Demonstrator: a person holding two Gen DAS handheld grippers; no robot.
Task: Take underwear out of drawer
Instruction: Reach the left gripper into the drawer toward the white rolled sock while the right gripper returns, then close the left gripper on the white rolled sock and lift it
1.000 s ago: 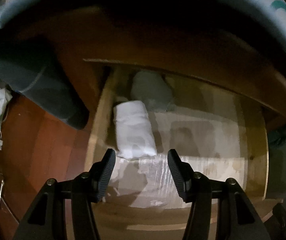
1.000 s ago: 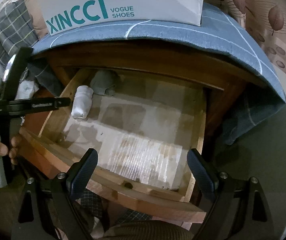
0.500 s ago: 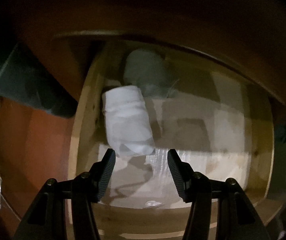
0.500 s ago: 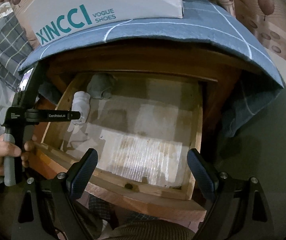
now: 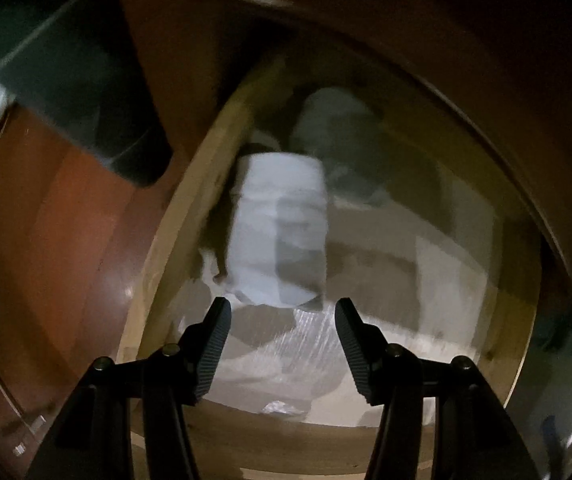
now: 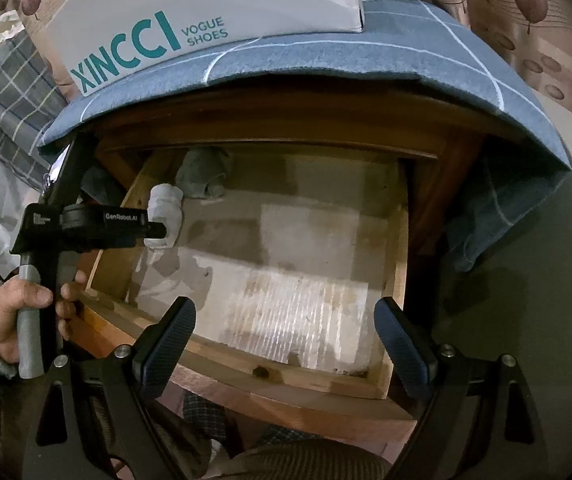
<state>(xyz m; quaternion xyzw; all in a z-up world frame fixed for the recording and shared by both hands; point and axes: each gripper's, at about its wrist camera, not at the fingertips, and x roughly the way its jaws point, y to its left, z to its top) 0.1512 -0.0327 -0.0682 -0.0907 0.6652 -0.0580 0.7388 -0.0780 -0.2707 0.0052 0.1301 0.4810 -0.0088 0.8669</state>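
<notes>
A rolled white piece of underwear (image 5: 280,232) lies in the back left of the open wooden drawer (image 6: 246,364), against its left wall; it also shows in the right wrist view (image 6: 166,210). A grey folded piece (image 5: 338,128) lies behind it at the drawer's back, also seen in the right wrist view (image 6: 204,174). My left gripper (image 5: 282,344) is open, inside the drawer, its tips just short of the white roll. My right gripper (image 6: 286,344) is open and empty, above the drawer's front edge.
The drawer floor is lined with pale paper (image 6: 298,264). A blue checked cloth (image 6: 366,56) covers the cabinet top, with a white shoe box (image 6: 206,4) on it. A red-brown floor (image 5: 58,240) lies left of the drawer.
My left gripper has moved forward and down into the drawer, closer to the white roll. The right gripper has stayed over the drawer front.
</notes>
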